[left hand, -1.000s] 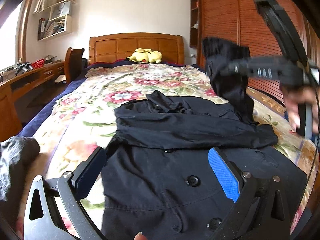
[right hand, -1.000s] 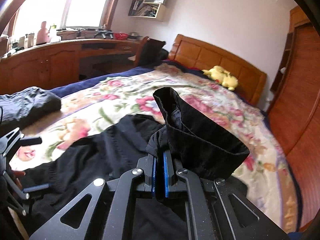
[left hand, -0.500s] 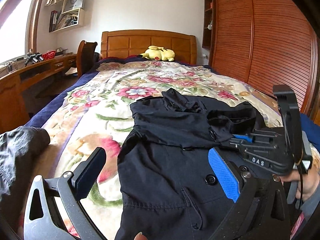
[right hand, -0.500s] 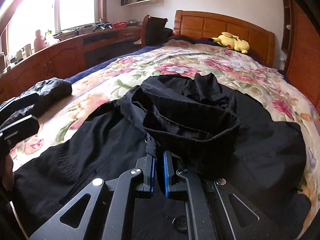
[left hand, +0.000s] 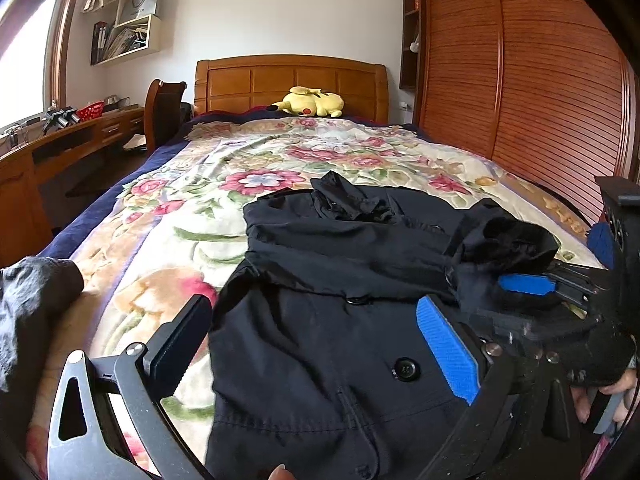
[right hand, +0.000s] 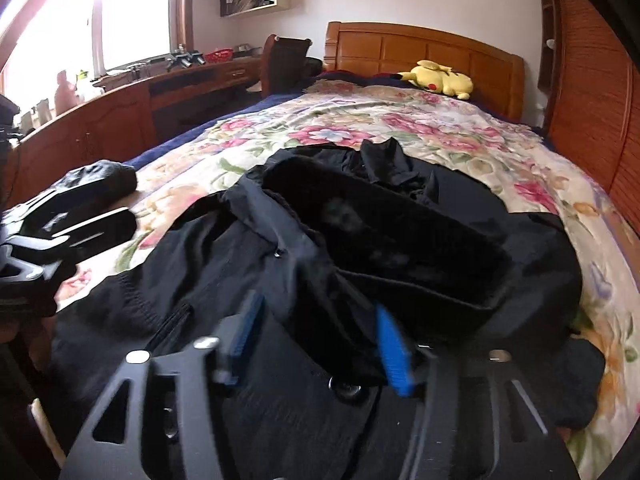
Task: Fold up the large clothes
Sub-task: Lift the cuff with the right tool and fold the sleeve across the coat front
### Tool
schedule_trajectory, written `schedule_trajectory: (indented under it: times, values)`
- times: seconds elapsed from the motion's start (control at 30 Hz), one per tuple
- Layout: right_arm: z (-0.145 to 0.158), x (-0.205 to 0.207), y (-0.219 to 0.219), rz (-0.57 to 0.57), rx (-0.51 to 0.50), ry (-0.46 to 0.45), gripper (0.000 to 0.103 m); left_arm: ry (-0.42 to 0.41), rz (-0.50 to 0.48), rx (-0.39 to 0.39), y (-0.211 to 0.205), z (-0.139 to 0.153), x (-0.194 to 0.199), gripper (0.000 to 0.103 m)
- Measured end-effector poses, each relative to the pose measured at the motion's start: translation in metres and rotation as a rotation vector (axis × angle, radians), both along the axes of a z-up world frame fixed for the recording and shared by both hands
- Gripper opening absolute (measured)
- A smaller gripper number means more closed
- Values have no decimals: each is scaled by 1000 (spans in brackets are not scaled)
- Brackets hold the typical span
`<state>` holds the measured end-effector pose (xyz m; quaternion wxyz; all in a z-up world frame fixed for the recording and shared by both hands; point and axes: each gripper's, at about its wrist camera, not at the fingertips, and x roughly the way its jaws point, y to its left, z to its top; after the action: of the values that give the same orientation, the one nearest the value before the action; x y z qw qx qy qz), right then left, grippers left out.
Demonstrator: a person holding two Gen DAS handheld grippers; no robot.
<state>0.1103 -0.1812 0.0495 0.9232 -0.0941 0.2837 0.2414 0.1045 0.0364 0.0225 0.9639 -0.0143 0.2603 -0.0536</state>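
Note:
A large black buttoned coat [left hand: 320, 344] lies spread on the floral bedspread [left hand: 248, 168], its near sleeve folded across the chest. My left gripper [left hand: 316, 340] is open and empty, hovering over the coat's lower front. My right gripper [right hand: 316, 336] is open, its blue pads apart on either side of the sleeve cuff [right hand: 384, 236], which rests on the coat. In the left wrist view the right gripper [left hand: 560, 292] sits at the right edge beside that cuff [left hand: 504, 240]. The coat [right hand: 224, 280] fills the near bed in the right wrist view.
A dark folded garment [left hand: 28, 308] lies at the bed's left edge, also in the right wrist view [right hand: 100, 180]. A yellow plush toy [left hand: 312, 102] sits by the wooden headboard [left hand: 292, 80]. A desk [right hand: 120, 104] and chair [right hand: 284, 60] stand left, a slatted wardrobe [left hand: 520, 80] right.
My right gripper lowered the raised sleeve cuff onto the coat's chest and opened, letting it go. The left gripper stayed open while its view shifted.

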Motion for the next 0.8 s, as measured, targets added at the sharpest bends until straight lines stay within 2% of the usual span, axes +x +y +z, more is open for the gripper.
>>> schedule_trajectory:
  times: [0.1, 0.37, 0.57, 0.73, 0.8]
  values:
    - [1, -6, -1, 28, -30, -1, 73, 0, -8, 7, -8, 0, 1, 102]
    - [17, -29, -21, 93, 46, 32, 73, 2, -21, 17, -16, -1, 1, 102]
    - [17, -29, -38, -17, 24, -48, 73, 0, -29, 5, -16, 1, -3, 102]
    - [5, -13, -44, -156, -17, -87, 73, 20, -66, -11, -29, -2, -1, 102]
    - [-5, -13, -42, -170, -34, -84, 73, 27, -88, 2, -40, -4, 1, 102]
